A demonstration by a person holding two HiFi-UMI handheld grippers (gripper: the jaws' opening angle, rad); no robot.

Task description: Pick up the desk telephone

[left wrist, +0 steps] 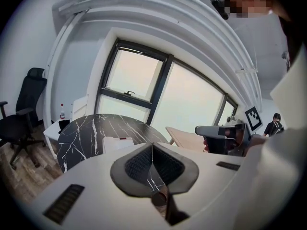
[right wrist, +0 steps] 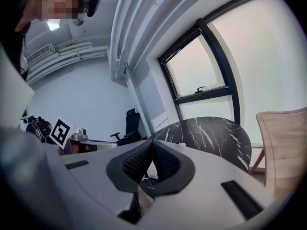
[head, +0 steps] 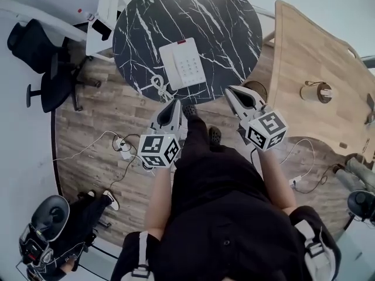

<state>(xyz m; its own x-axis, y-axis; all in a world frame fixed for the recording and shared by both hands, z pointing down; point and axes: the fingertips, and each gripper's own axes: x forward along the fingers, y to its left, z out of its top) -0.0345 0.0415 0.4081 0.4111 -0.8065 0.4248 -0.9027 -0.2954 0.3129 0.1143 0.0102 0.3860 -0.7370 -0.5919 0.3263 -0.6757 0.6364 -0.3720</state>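
Observation:
A white desk telephone (head: 182, 63) with a coiled white cord (head: 159, 87) lies near the front edge of a round black marble table (head: 234, 28). In the left gripper view the telephone (left wrist: 114, 143) shows as a pale slab on that table (left wrist: 86, 133). My left gripper (head: 174, 105) hangs just short of the table's front edge, shut, with nothing between its jaws. My right gripper (head: 232, 92) is beside the table's right front edge, also shut and empty. Both point toward the table, apart from the telephone. In the right gripper view the table (right wrist: 211, 133) lies ahead beyond the shut gripper (right wrist: 152, 145).
A wooden table (head: 316, 69) with a small round object (head: 316, 91) stands at the right. Black office chairs (head: 41, 57) are at the left beside a white cabinet (head: 105, 10). Cables and a power strip (head: 120, 145) lie on the wood floor.

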